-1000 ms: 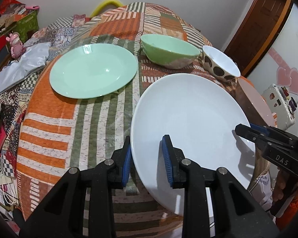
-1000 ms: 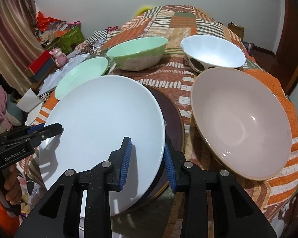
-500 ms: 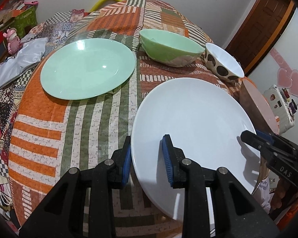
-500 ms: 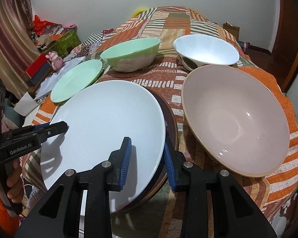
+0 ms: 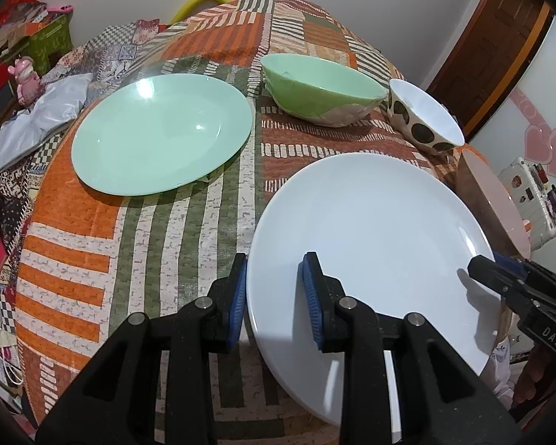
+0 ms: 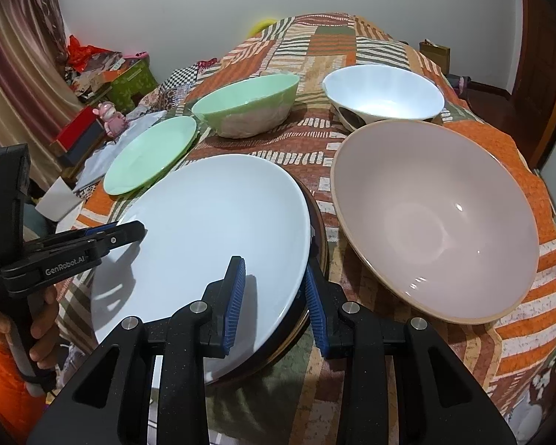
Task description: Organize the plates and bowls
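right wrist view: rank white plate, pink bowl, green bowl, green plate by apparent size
1. white plate, though pink bowl looks about as large; both sit nearest the camera, so unsure.
3. green bowl and green plate look alike; both lie farther back.

A: Which words can you read?

B: On the left gripper, at the left side of the right wrist view, white letters say "GenRobot.AI".

A: And in the other view?

B: At the lower right of the left wrist view, the right gripper carries the white letters "DAS". Other stickers are too small to read.
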`<state>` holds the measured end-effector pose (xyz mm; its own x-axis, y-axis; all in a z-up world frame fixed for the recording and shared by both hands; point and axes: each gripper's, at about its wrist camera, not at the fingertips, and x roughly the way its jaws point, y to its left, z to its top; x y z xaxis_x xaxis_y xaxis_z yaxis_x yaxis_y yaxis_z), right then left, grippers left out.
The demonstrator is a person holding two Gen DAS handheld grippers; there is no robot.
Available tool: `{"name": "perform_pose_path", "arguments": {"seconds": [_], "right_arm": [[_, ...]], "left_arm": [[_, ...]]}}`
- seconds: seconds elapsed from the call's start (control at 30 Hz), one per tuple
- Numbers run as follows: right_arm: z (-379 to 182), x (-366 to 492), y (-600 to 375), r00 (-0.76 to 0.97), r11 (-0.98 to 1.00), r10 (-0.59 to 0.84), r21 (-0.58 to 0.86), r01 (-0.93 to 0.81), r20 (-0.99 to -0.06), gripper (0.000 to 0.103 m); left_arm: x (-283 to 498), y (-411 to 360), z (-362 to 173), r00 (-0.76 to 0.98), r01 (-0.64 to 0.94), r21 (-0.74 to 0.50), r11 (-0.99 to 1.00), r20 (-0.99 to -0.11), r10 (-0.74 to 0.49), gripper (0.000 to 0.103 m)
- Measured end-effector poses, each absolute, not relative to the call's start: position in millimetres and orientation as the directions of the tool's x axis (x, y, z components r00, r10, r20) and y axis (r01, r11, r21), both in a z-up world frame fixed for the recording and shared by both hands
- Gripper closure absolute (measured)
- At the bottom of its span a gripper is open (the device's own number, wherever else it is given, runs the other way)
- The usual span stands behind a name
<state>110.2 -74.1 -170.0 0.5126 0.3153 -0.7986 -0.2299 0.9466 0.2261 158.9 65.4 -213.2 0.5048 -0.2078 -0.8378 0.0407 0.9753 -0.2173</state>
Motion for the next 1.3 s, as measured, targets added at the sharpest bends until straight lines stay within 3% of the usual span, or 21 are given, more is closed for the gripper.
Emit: {"name": "perform_pose_path", "arguments": {"seconds": [0.53, 0.8, 1.0, 1.1, 1.17, 1.3], "right_arm": [[-152.0, 105.4, -74.2, 0.543, 0.931, 0.352, 0.224, -0.289, -0.762, 0.071], [-139.0, 122.4, -46.5, 0.534, 0.903, 0.398, 0.216, -0.371, -0.746, 0.070], [-128.4, 142.5, -17.1, 0.527, 0.880, 0.422, 0.193, -0.434, -0.737, 0.068], [-125.2, 154.1, -4.1, 0.525, 0.868, 0.437, 0.190, -0.458, -0.731, 0.058], [-125.3, 160.7, 3.0, 0.525, 0.863, 0.441, 0.185, -0.469, -0.728, 0.052], [-132.0, 181.6, 25.6, 0.488, 0.849, 0.451, 0.189, -0.494, -0.747, 0.052]], "left_arm": [[134.7, 73.7, -180.0, 0.576, 0.015, -0.200, 0.980, -0.799, -0.172, 0.075], [127.4, 106.3, -140.9, 0.675, -0.066, -0.162, 0.985, -0.734, -0.076, 0.049], [141.2, 135.7, -124.0, 0.691, -0.123, -0.133, 0.983, -0.723, -0.011, 0.042], [152.0, 155.5, -123.0, 0.688, -0.157, -0.119, 0.980, -0.726, 0.022, 0.030], [159.3, 166.4, -125.1, 0.682, -0.171, -0.107, 0.979, -0.731, 0.039, 0.030], [177.1, 187.2, -137.0, 0.655, -0.202, -0.082, 0.976, -0.752, 0.073, 0.027]]}}
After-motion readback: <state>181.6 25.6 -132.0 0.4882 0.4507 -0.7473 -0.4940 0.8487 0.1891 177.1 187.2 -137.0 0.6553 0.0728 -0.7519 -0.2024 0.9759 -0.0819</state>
